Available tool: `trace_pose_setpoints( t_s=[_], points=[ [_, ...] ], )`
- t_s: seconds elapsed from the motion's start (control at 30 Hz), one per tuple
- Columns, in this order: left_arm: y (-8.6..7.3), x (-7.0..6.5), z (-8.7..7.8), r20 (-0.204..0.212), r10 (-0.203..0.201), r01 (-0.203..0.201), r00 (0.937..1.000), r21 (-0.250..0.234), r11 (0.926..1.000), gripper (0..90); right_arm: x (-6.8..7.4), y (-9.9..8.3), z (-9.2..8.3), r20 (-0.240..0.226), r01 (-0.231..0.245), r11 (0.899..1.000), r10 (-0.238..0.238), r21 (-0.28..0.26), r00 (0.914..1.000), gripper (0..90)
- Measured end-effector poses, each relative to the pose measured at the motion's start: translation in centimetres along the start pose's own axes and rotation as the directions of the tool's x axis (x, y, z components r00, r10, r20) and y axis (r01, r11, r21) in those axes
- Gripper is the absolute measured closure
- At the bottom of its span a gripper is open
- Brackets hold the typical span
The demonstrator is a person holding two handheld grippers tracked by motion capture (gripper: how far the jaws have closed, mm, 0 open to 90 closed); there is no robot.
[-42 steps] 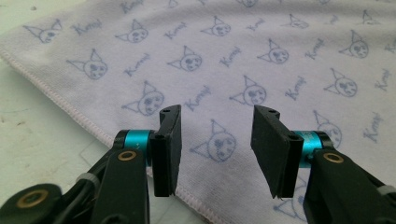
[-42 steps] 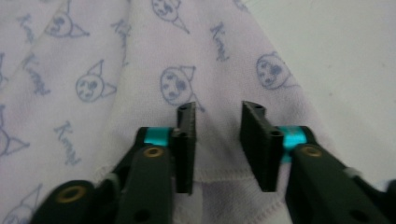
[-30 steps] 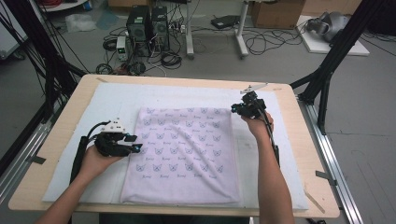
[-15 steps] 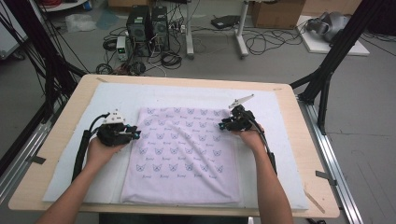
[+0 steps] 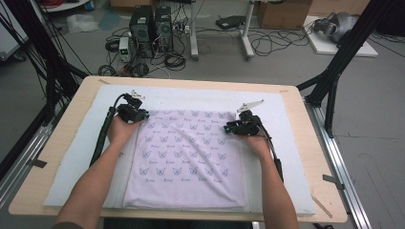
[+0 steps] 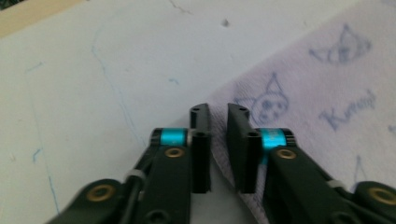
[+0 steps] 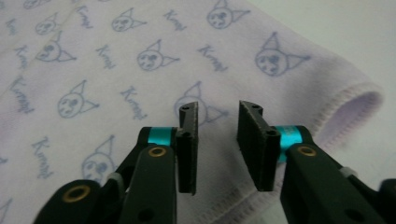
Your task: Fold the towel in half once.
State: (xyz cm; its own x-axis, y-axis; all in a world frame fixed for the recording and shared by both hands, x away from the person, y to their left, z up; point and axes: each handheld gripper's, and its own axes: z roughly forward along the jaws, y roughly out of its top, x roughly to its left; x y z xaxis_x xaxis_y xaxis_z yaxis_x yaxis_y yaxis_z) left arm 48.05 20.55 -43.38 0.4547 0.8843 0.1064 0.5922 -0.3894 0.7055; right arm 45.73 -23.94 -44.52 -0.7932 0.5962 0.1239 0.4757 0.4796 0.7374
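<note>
High view first: we see the wooden table (image 5: 57, 157) with its white mat (image 5: 86, 143), and on it the lilac cat-print cloth (image 5: 188, 162) lying flat, square to us; our left gripper (image 5: 138, 114) sits at its far left corner, our right gripper (image 5: 235, 128) at its far right corner; left gripper view has the jaws closing to a narrow gap over the cloth's edge, nothing pinched yet; right gripper view has jaws part-spread above the hem; we judge both corners reached, gripping and folding still ahead
</note>
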Motion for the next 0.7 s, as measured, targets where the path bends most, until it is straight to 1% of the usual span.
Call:
trace_pose_setpoints(
  t_s=[0.03,0.07,0.1,0.13,0.17,0.2,0.23,0.27,0.33,0.37,0.4,0.43,0.47,0.53,0.57,0.6,0.63,0.67,0.7],
  points=[
    [0.0,0.2,0.0,-0.017,-0.025,0.025,0.9995,-0.008,0.9997,85.9,-0.1,-0.1,-0.1,0.023,-0.011,1.000,0.011,-0.002,0.9997,72.2],
    [0.0,0.3,-0.1,-0.038,-0.039,0.039,0.9985,-0.003,0.9993,86.0,-0.3,-0.1,-0.3,0.033,-0.019,1.000,0.019,-0.005,0.9993,72.1],
    [-0.1,0.5,-0.1,-0.033,-0.047,0.047,0.9983,-0.014,0.9988,83.7,-0.3,-0.1,-0.4,0.039,-0.025,1.000,0.025,-0.005,0.9989,71.5],
    [-0.1,0.6,-0.2,-0.013,-0.049,0.049,0.9987,-0.024,0.9985,77.5,-0.3,-0.1,-0.5,0.038,-0.020,1.000,0.020,-0.001,0.9991,70.9],
    [0.0,0.6,-0.5,0.002,-0.045,0.045,0.9990,-0.027,0.9986,74.1,-0.3,-0.1,-0.7,0.041,-0.013,1.000,0.013,-0.001,0.9991,70.0],
    [0.1,0.6,-0.7,0.013,-0.045,0.045,0.9989,-0.032,0.9985,71.4,-0.3,-0.1,-0.8,0.039,-0.018,1.000,0.018,0.000,0.9991,69.1],
    [0.2,0.5,-1.0,0.034,-0.044,0.045,0.9985,-0.043,0.9981,68.9,-0.3,-0.1,-1.0,0.037,-0.019,1.000,0.019,-0.009,0.9991,67.9],
    [0.3,0.4,-1.2,0.057,-0.039,0.043,0.9976,-0.056,0.9975,67.5,-0.3,-0.1,-1.1,0.032,-0.024,1.000,0.025,-0.016,0.9992,66.8],
    [0.5,0.2,-1.7,0.090,-0.023,0.030,0.9956,-0.075,0.9967,64.1,-0.3,0.0,-1.3,0.034,-0.028,0.999,0.029,-0.024,0.9990,64.9],
    [0.6,0.1,-1.9,0.110,-0.015,0.024,0.9938,-0.087,0.9959,63.6,-0.3,0.1,-1.4,0.039,-0.029,0.999,0.030,-0.028,0.9988,64.5],
    [0.7,0.0,-2.0,0.121,-0.005,0.017,0.9926,-0.097,0.9951,62.8,-0.2,0.3,-1.5,0.042,-0.030,0.999,0.031,-0.034,0.9986,64.2],
    [0.8,0.0,-2.1,0.136,-0.004,0.019,0.9907,-0.107,0.9940,62.2,-0.2,0.5,-1.6,0.043,-0.027,0.999,0.029,-0.037,0.9986,63.0],
    [0.8,0.1,-2.3,0.155,-0.013,0.031,0.9879,-0.115,0.9928,62.1,-0.2,0.8,-1.8,0.044,-0.026,0.999,0.027,-0.030,0.9987,61.7],
    [1.0,0.3,-2.7,0.177,-0.020,0.043,0.9840,-0.124,0.9914,62.1,-0.3,1.9,-2.3,0.048,-0.018,1.000,0.019,-0.021,0.9987,58.7],
    [1.2,0.5,-2.9,0.190,-0.020,0.044,0.9816,-0.125,0.9911,62.0,-0.4,2.5,-2.6,0.052,-0.013,0.999,0.014,-0.033,0.9986,56.2],
    [1.4,0.6,-3.2,0.195,-0.014,0.041,0.9806,-0.134,0.9902,61.9,-0.6,3.1,-2.9,0.050,-0.016,0.999,0.017,-0.032,0.9986,54.3],
    [1.6,0.8,-3.5,0.206,-0.013,0.043,0.9784,-0.140,0.9892,61.8,-0.7,3.7,-3.2,0.052,-0.010,0.999,0.012,-0.033,0.9986,54.1],
    [1.8,1.0,-3.7,0.224,-0.016,0.049,0.9744,-0.140,0.9889,60.9,-0.8,4.2,-3.5,0.051,-0.008,0.999,0.010,-0.034,0.9986,52.1],
    [2.0,1.1,-3.9,0.229,-0.008,0.041,0.9733,-0.140,0.9894,59.3,-0.9,4.6,-3.6,0.048,-0.018,0.999,0.020,-0.040,0.9986,50.0]
  ],
)
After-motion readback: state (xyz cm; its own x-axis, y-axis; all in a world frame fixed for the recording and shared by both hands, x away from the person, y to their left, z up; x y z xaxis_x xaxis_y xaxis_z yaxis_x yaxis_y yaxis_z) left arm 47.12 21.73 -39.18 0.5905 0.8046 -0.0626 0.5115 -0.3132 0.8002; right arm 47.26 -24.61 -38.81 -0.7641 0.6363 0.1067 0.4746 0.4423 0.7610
